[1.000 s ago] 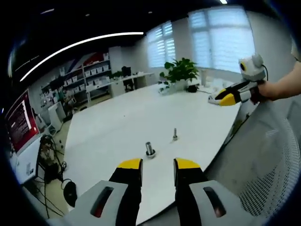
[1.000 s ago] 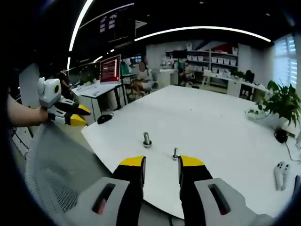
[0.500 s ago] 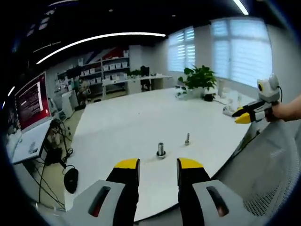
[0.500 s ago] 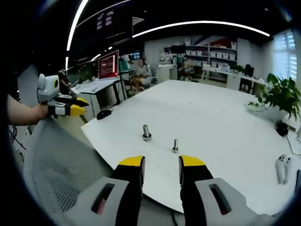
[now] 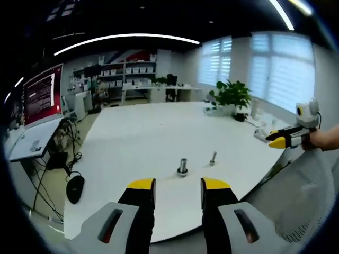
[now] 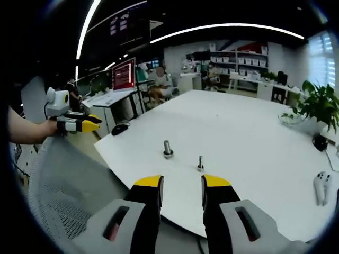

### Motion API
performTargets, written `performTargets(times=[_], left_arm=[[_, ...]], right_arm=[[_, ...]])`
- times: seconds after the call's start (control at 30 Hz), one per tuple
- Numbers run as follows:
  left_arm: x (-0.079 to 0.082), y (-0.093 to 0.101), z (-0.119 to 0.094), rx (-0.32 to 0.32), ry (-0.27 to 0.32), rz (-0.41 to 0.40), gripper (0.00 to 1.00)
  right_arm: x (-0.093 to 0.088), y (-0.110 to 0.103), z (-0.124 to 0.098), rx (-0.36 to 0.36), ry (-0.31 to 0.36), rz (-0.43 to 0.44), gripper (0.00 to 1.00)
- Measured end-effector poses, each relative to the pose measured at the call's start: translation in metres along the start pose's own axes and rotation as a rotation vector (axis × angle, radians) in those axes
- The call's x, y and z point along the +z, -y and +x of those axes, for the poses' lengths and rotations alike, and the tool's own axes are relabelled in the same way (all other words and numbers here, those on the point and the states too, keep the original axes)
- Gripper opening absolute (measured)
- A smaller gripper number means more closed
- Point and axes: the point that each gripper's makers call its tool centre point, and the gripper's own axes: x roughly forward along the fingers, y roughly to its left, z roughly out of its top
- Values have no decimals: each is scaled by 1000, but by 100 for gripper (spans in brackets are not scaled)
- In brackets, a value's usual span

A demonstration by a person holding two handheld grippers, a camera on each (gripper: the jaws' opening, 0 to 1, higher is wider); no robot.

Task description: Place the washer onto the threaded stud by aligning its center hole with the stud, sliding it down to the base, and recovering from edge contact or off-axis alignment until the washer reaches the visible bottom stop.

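Observation:
Two metal studs stand upright on the white table point(image 5: 132, 143). The thicker stud point(image 5: 183, 167) has a wider ring at its base, and the thin threaded stud point(image 5: 213, 157) stands to its right. My left gripper point(image 5: 178, 186) is open and empty, short of the table's near edge. In the right gripper view the thick stud point(image 6: 168, 150) and the thin stud point(image 6: 200, 163) stand beyond my right gripper point(image 6: 181, 184), which is open and holds nothing. Each gripper also shows in the other's view, held in the air off the table: the right gripper point(image 5: 288, 138) and the left gripper point(image 6: 74, 124).
A grey mesh chair back point(image 5: 304, 203) point(image 6: 61, 196) sits between the grippers and the table edge. A black mouse point(image 5: 74, 189) lies on a side desk. A potted plant point(image 5: 231, 95) and a white controller point(image 6: 320, 186) sit at the table's far side.
Both views have shifted with the hands. The studs have stayed in place. Each gripper sits a little lower in the other's view; both stay open.

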Motion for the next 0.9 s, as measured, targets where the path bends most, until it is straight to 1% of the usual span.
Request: performTargets(times=[0.17,0.27,0.37,0.43,0.53,0.67,0.83,0.9], left_arm=[[-4,-1,2,-1,-22,-2,31],[-6,0,2,1,-33,-8,31],[-6,4,5,-1,-46,21,31],[-5,4,4,0,-39,24,30],[-4,2,2,6,-25,3,30],[-8,5,5,1,-55,19,30],[-7,2,4,7,-47,7,30],[-9,3,4,5,-55,7,30]], right_arm=[[-1,0,1,4,-8,1,31],[-8,-3,3,21,-40,13,31],[-10,-2,4,24,-51,5,31],[-9,-2,3,22,-49,12,31],[-10,1,1,9,-40,17,31],[-11,3,0,-5,-49,18,31],[-13,4,1,-7,-62,17,31],[-15,4,1,-9,-66,15,31]])
